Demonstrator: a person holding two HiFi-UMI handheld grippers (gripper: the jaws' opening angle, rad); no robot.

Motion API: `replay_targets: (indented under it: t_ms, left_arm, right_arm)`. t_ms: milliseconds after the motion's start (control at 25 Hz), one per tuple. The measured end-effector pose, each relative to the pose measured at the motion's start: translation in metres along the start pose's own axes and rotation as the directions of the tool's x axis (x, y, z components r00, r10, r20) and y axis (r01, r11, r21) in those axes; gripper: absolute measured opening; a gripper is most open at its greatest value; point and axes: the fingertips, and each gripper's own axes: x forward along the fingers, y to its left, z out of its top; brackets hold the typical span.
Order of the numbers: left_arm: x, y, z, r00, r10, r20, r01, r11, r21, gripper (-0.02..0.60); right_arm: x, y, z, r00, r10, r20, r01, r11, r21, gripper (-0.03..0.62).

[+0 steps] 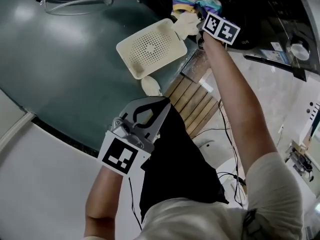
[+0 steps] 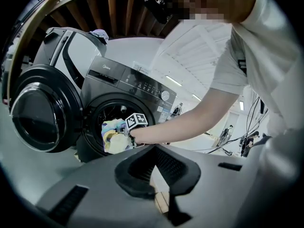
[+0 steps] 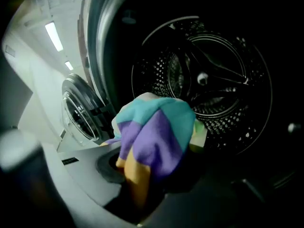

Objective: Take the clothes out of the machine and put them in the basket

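The right gripper (image 3: 137,179) is clamped on a teal, purple and yellow garment (image 3: 156,132) at the mouth of the machine (image 2: 128,94). The pull should therefore come straight back through the door opening, lifted enough for the trailing cloth to clear the rim, and then swing left over the cream basket (image 1: 150,46) near the door. The right arm is stretched almost straight towards the drum, while the left gripper (image 1: 145,116) hangs by the body, its jaws seemingly together on nothing, though that view is awkward.
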Motion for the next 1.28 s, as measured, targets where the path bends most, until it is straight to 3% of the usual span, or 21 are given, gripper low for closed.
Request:
replay_targets:
  t_ms: [440, 640, 1000, 1280]
  left_arm:
    - [-0.049, -0.069, -0.011, 0.998, 0.05, 0.038, -0.049, 0.998, -0.025, -0.002]
    - [-0.041, -0.09, -0.035, 0.996, 0.069, 0.054, -0.066, 0.997, -0.045, -0.002]
    - [-0.087, -0.116, -0.046, 0.991, 0.122, 0.055, -0.119, 0.991, -0.063, -0.002]
    - [-0.112, -0.115, -0.069, 0.987, 0.157, 0.041, -0.153, 0.984, -0.093, -0.002]
  right_arm:
    - [-0.098, 0.042, 0.014, 0.993, 0.115, 0.029, -0.11, 0.982, -0.151, 0.171]
    - [-0.116, 0.05, -0.012, 0.983, 0.186, 0.007, -0.181, 0.964, -0.197, 0.172]
    - [-0.137, 0.139, -0.061, 0.947, 0.312, -0.083, -0.323, 0.914, -0.246, 0.172]
    - [-0.118, 0.187, -0.118, 0.918, 0.353, -0.18, -0.392, 0.877, -0.278, 0.172]
